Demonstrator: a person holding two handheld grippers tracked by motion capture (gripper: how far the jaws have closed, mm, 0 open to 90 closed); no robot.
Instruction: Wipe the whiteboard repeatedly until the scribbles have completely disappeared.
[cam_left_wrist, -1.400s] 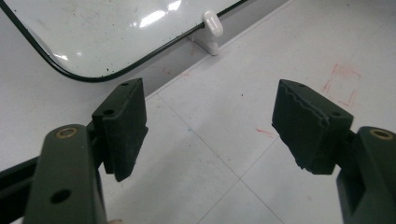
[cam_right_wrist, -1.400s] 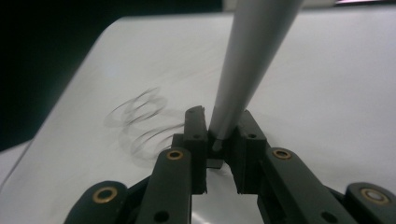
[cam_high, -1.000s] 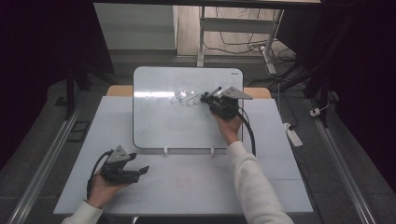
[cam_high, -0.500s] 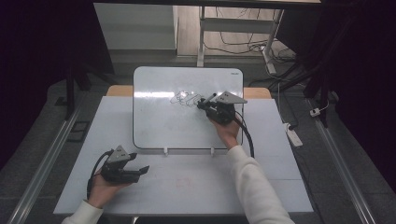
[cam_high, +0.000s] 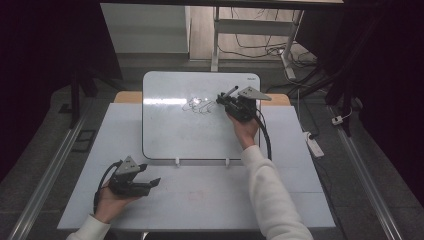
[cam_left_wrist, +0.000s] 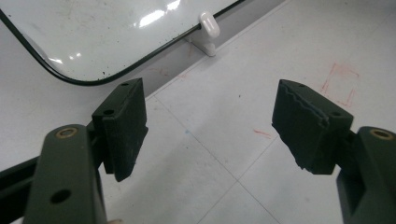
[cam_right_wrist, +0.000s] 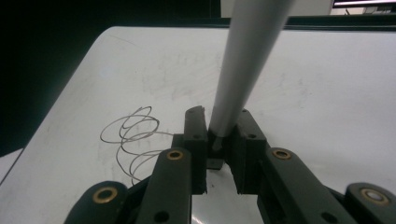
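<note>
The table (cam_high: 200, 200) has wide bare room across its near half, right up to the near edge. The whiteboard (cam_high: 170, 135) lies on the far half, its far edge reaching past the table's far edge. Over the board's far right part, the right gripper (cam_high: 226, 99) is clamped on a grey marker (cam_right_wrist: 243, 60), whose upper end is cut off in the right gripper view. The tip is hidden between the jaws. Looped scribbles (cam_high: 199, 105) lie just left. Near left, the left gripper (cam_high: 152, 183) rests with jaws apart, nothing between them.

Dim, dark surroundings; overhead glare on the whiteboard (cam_high: 200, 125); marker (cam_right_wrist: 247, 60) blurred
</note>
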